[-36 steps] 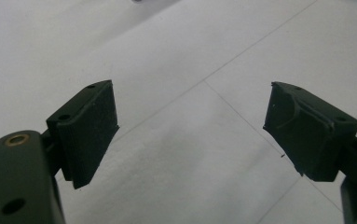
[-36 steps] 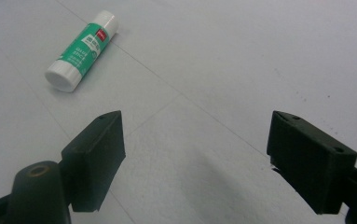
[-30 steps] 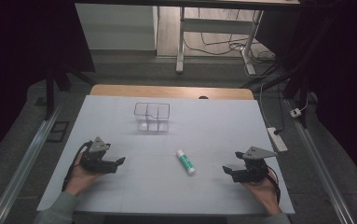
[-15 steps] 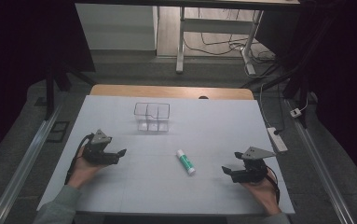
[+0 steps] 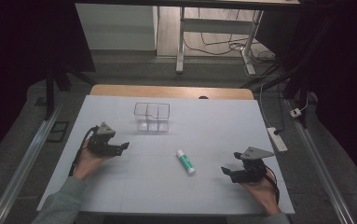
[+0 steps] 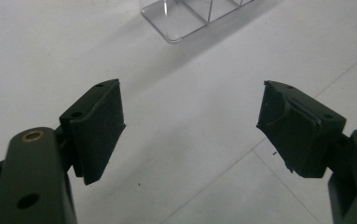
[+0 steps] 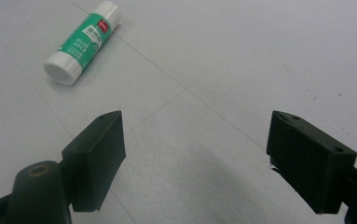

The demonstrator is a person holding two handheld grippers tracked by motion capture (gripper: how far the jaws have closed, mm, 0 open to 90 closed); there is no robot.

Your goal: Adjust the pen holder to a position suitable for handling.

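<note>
Jaws on both grippers stand wide apart with nothing between them; those of the left gripper (image 5: pixel 122 146) have just been closing a little. It hovers over the white table (image 5: pixel 213 121), near the clear box (image 5: pixel 152 116). On the other side the right gripper (image 5: pixel 226 171) sits low, and the glue stick (image 5: pixel 185 161) lies flat on the table between the two, nearer the right one.
</note>
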